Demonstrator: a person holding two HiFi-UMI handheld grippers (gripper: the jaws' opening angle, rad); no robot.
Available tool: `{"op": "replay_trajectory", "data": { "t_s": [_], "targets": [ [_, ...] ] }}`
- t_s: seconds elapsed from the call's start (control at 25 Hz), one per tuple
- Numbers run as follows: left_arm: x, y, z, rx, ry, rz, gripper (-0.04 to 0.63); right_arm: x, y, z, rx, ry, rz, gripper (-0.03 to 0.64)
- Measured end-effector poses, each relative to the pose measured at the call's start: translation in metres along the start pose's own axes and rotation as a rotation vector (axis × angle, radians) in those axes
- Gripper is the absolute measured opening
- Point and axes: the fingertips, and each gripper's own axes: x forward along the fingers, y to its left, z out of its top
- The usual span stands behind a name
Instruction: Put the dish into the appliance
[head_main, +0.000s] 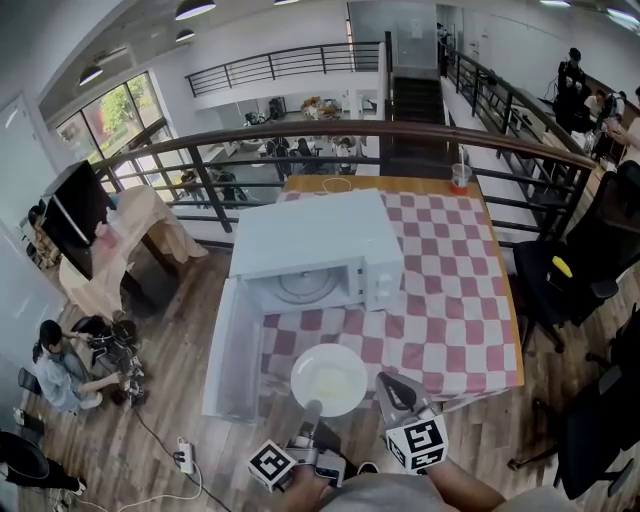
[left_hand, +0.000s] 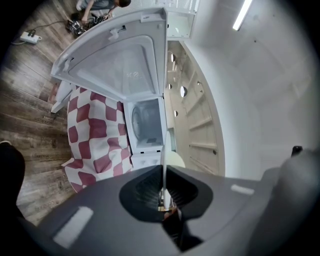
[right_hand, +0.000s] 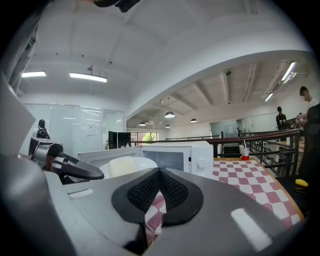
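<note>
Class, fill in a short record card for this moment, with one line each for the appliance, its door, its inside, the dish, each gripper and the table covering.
Appliance: white microwave on the table
Door: door open, swung to the left
Inside: turntable with nothing on it
Dish: white plate, in front of the opening, not yet inside
Left gripper: shut on the plate's near rim
Right gripper: shut, holding nothing, just right of the plate
Table covering: red-and-white checked cloth

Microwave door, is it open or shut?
Open. The door hangs swung out left of the microwave, baring its turntable.
</note>
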Motion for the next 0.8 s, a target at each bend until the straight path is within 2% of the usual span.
{"op": "replay_trajectory", "data": {
  "t_s": [0.4, 0.8],
  "targets": [
    [0.012, -0.004, 0.005, -0.008, 0.006, -0.008, 0.017, 0.01, -0.003, 0.004, 0.001, -0.004, -0.006, 0.0],
    [0.044, 0.01, 0.028, -0.007, 0.014, 0.017, 0.018, 0.041, -0.016, 0.005, 0.003, 0.008, -0.029, -0.001]
  ]
}}
